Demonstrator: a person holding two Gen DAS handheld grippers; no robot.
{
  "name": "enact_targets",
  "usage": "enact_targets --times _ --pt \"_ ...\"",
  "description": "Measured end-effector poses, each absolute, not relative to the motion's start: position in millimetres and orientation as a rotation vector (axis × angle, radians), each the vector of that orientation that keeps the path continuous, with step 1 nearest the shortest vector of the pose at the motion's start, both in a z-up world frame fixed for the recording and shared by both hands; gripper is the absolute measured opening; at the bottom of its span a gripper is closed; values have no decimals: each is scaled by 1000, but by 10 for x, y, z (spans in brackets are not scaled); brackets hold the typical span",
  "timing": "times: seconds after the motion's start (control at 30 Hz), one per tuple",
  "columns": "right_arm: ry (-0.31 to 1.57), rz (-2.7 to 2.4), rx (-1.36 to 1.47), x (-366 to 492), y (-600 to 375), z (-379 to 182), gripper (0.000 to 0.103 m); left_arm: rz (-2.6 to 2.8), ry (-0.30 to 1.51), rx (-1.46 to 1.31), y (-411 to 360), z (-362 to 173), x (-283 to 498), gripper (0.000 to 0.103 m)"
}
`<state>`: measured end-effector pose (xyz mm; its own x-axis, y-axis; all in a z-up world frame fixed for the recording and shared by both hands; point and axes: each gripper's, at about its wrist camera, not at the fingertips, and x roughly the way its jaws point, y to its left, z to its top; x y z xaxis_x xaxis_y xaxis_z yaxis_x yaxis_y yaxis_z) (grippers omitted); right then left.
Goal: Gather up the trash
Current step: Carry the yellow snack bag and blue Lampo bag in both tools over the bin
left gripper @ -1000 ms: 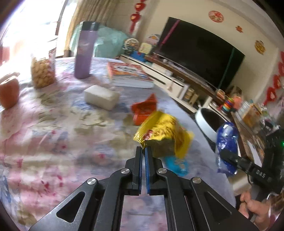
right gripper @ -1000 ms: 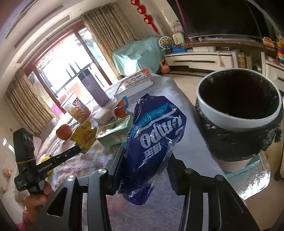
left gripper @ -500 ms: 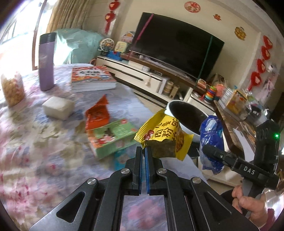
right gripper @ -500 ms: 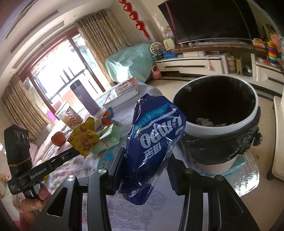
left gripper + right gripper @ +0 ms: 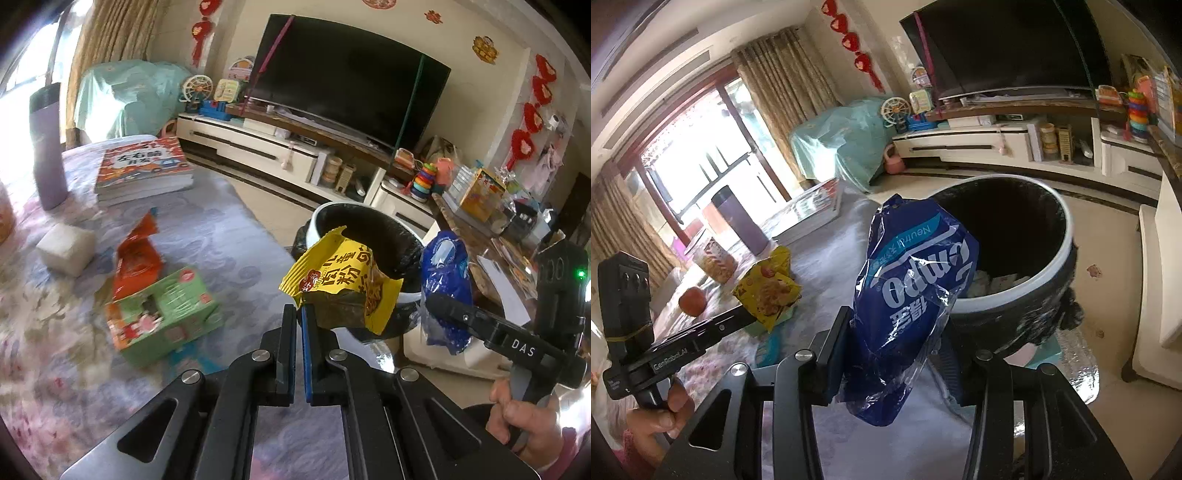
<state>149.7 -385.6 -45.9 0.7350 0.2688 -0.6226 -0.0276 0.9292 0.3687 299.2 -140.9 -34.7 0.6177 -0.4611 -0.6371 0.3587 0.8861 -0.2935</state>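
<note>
The left gripper [image 5: 300,314] is pointing down and forward over the table edge, its two fingers [image 5: 287,332] pressing almost together and pinching the lower corner of a yellow snack wrapper [image 5: 341,280]. The wrapper is sticking up and to the right of the fingertips, and in the left wrist view it is overlapping the near rim of the trash bin [image 5: 369,236]. Seen from the right wrist camera, the same gripper [image 5: 746,314] is reaching in from the left with a hand [image 5: 661,410] gripping its handle.

The right gripper [image 5: 897,332] is tilting downward too, its jaws standing partly apart and clamping a crumpled blue tissue bag [image 5: 908,295] between them; the bag is filling the gap and rising above the fingertips. Just behind and to the right of it the bin [image 5: 1060,229] is standing on the floor beside the table [image 5: 229,229], lined in black, with pale scraps lying at the bottom.

On the tablecloth, a green carton [image 5: 162,314] and an orange wrapper [image 5: 136,254] are lying near the left fingers, with a white block [image 5: 66,249], a book [image 5: 142,170] and a purple flask [image 5: 48,147] sitting farther back.
</note>
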Motion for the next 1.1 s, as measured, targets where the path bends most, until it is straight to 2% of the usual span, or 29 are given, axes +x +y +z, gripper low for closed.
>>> enact_targets --times 1.1 --pt "743 90 334 2002 -4451 -424 45 -498 793 -58 -2284 -396 3747 1"
